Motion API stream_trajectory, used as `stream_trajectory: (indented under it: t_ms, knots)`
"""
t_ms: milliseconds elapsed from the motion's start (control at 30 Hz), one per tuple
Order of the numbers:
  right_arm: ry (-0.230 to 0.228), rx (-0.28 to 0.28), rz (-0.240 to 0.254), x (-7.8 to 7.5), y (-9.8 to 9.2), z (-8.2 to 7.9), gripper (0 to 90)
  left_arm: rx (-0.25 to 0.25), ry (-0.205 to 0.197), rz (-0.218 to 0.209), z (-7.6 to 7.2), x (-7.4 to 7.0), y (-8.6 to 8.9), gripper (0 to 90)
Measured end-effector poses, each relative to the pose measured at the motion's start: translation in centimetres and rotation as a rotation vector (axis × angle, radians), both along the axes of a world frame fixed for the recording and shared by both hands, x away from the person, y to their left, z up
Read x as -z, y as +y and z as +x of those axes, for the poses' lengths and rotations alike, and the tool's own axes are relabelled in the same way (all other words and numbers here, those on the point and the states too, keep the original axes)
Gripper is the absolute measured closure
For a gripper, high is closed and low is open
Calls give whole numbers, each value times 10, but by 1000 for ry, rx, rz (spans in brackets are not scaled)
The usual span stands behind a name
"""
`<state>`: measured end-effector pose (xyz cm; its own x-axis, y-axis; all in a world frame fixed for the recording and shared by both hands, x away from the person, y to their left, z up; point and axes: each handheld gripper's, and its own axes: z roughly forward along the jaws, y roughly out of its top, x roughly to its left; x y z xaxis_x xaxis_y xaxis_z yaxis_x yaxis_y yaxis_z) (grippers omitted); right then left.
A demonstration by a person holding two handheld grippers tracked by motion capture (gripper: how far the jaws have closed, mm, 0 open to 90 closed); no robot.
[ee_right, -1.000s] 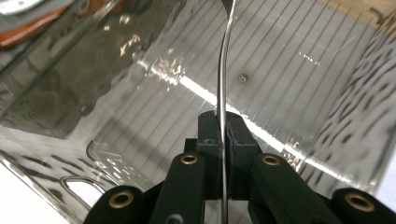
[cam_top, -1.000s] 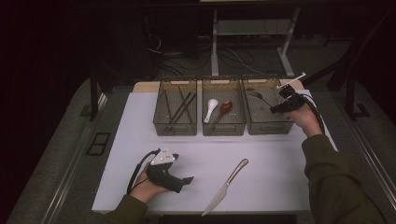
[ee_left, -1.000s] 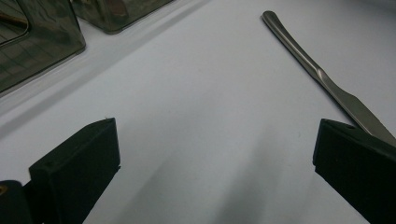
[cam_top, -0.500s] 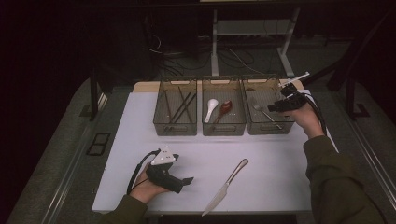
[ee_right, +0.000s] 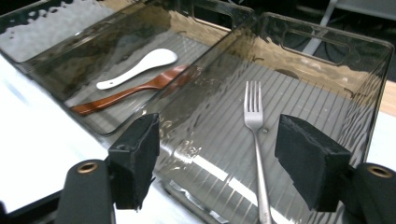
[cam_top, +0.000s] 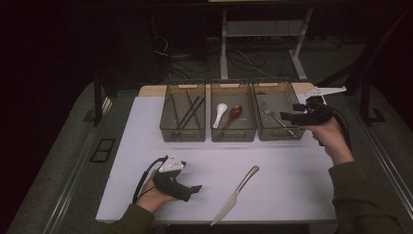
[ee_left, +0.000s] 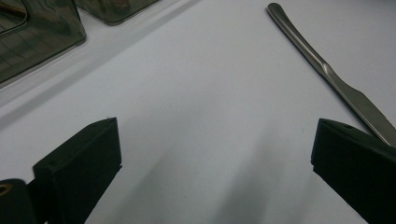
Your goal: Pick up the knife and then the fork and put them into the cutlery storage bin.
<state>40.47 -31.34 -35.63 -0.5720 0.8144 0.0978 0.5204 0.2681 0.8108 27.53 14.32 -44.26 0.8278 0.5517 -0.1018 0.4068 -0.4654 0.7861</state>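
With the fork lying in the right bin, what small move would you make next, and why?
Probably bring the right gripper back toward the knife. Its jaws have just been opening and are empty, the fork rests in its bin, and the knife lies unsorted on the table.

Knife (cam_top: pixel 234 194), white spoon (cam_top: pixel 220 113), chopsticks (cam_top: pixel 189 112)

Fork (ee_right: pixel 256 140): plain silver metal, lying in the smoky grey translucent tray (cam_top: pixel 285 133) with a ribbed floor, at the tabletop's far right corner. Knife (cam_top: pixel 235 193): silver blade, silver handle. Spoons in the middle tray (cam_top: pixel 233 134): one white (ee_right: pixel 138 67), one reddish-brown (ee_right: pixel 135 91). Chopsticks (cam_top: pixel 187 111): dark. Tabletop (cam_top: pixel 292 185): pale, unpatterned white-lilac sheet. Left tool (ee_left: pixel 212 158): matte black, with a light grey top plate. Right tool (ee_right: pixel 219 161): matte black. Sleeve (cam_top: pixel 363 200): olive green.
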Motion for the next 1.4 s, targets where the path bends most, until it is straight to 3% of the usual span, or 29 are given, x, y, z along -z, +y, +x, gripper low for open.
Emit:
stream_trajectory:
  t_ms: [233,433,600,767,933,1167,1233,1400]
  knots:
    - [-32,-31,27,10,5,-35,256,-19,-1,-1,0,-2,1,57]
    - [-34,-54,47,26,11,-62,208,-39,12,-4,-1,-4,1,163]
    - [-40,-62,68,40,15,-84,182,-24,14,-10,-2,-7,1,340]
    - [-35,-86,44,55,18,-103,157,-10,42,-12,-2,-8,-2,502]
    - [-27,-86,46,67,19,-116,157,30,70,-14,-2,-9,-9,659]
    - [-22,-71,59,76,16,-131,158,105,81,-25,-8,-14,-29,874]
    - [-19,-75,54,78,15,-134,158,137,87,-39,-11,-15,-38,884]
    - [-8,-80,47,80,15,-136,158,226,79,-16,-18,-16,-66,885]
